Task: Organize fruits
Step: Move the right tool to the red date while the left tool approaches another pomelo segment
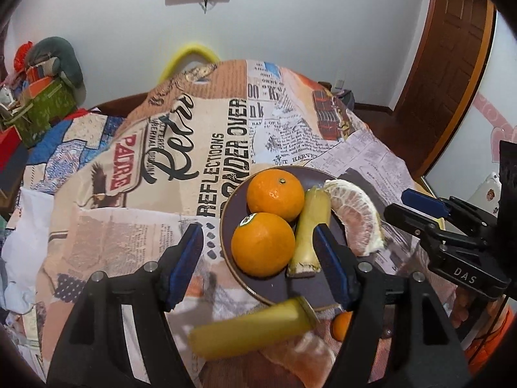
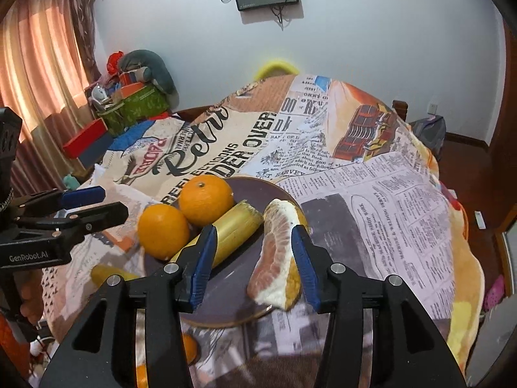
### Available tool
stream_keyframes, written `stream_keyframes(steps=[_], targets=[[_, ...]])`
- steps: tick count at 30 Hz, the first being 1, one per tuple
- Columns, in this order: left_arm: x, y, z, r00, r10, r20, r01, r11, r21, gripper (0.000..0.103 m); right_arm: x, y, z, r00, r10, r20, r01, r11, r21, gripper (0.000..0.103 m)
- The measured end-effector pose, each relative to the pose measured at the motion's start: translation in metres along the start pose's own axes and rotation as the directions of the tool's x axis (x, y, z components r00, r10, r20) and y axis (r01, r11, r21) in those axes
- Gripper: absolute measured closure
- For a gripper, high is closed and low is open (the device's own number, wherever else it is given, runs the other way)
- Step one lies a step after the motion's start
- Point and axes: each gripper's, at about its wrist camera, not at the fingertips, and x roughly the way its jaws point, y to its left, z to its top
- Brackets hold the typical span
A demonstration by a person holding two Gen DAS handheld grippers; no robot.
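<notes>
A dark plate point(image 1: 232, 207) sits on a table draped in a newspaper-print cloth point(image 1: 135, 194), carrying two oranges point(image 1: 263, 244), a yellow-green stalk piece point(image 1: 311, 223) and a peeled pomelo wedge point(image 1: 358, 216) that lies along the plate's right rim. The left gripper point(image 1: 258, 265) hangs above the plate's near edge with its blue-padded fingers spread wide and nothing between the pads; the front orange and the stalk show in the gap below. The right gripper point(image 2: 255, 262) stands part open astride the pomelo wedge point(image 2: 278, 255), its right pad just beside the rind, though contact cannot be told from these views. Off the plate at its near edge lie a second stalk piece point(image 1: 252, 331), a small orange point(image 1: 342, 325) and another peeled segment point(image 1: 303, 359), crowding the front. The cloth to the left and beyond the plate is bare, with a yellow chair back point(image 1: 189, 56) at the far edge.
</notes>
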Motion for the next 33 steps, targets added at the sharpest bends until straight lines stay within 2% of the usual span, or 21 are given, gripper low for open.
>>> stream_keyframes(steps=[5, 9, 13, 17, 22, 33], targets=[[-0.026, -0.001, -0.012, 0.999, 0.01, 0.034, -0.01, 1.0, 0.004, 0.033, -0.025, 0.007, -0.008, 1.0, -0.003, 0.027, 0.003, 1.0, 0.006, 0.058], [-0.04, 0.0, -0.024, 0.999, 0.009, 0.043, -0.008, 1.0, -0.013, 0.031, -0.043, 0.014, -0.017, 0.999, -0.013, 0.047, 0.012, 1.0, 0.012, 0.049], [-0.048, -0.004, -0.04, 0.999, 0.031, 0.044, -0.03, 1.0, -0.008, 0.027, -0.053, 0.02, -0.027, 0.998, -0.037, 0.05, 0.037, 0.999, -0.003, 0.048], [-0.049, -0.008, -0.057, 1.0, 0.028, 0.014, -0.028, 1.0, -0.009, 0.023, -0.06, 0.022, -0.042, 0.998, -0.041, 0.042, 0.041, 0.999, 0.004, 0.048], [-0.042, -0.016, -0.075, 0.999, 0.02, -0.033, -0.02, 1.0, -0.001, 0.023, -0.061, 0.023, -0.061, 0.998, -0.055, 0.021, 0.055, 0.999, 0.002, 0.043], [-0.003, -0.033, -0.104, 0.989, 0.009, -0.145, -0.011, 1.0, -0.01, 0.023, -0.048, 0.017, -0.105, 0.996, -0.054, -0.069, 0.056, 0.998, 0.026, 0.043]])
